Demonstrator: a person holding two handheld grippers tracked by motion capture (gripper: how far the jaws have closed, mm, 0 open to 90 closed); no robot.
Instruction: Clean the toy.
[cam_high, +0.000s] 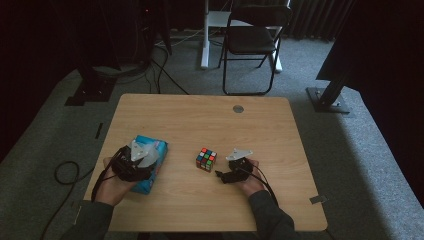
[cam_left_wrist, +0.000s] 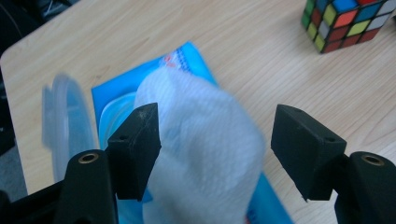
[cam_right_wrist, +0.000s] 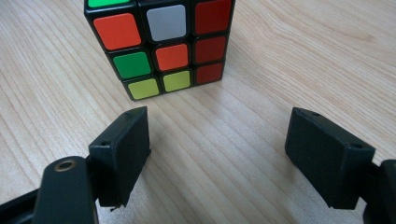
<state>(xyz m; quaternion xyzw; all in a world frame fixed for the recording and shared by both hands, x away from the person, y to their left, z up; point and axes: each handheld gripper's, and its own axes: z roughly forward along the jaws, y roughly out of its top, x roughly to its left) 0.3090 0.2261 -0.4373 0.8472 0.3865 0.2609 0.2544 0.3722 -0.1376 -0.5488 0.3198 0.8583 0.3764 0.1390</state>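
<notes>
Left hand-held gripper (cam_left_wrist: 215, 154) wide apart around white wet wipe (cam_left_wrist: 205, 149) rising from blue plastic wipe pack (cam_high: 148, 167) on light wooden surface (cam_high: 200, 120). Right hand-held gripper (cam_right_wrist: 217, 154) wide apart, empty, just short of multicoloured 3-by-3 puzzle cube (cam_right_wrist: 161, 44).

wipe pack (cam_left_wrist: 191, 60): mostly hidden behind the white wipe (cam_left_wrist: 205, 154), lower end cut by bottom edge | pack lid (cam_left_wrist: 65, 126): blurred | puzzle cube (cam_left_wrist: 348, 21): cut by top and right edges in left gripper view | puzzle cube (cam_right_wrist: 163, 44): top cut off in right gripper view | left claw (cam_high: 137, 162): covers part of pack in high view, printing too small to read
</notes>
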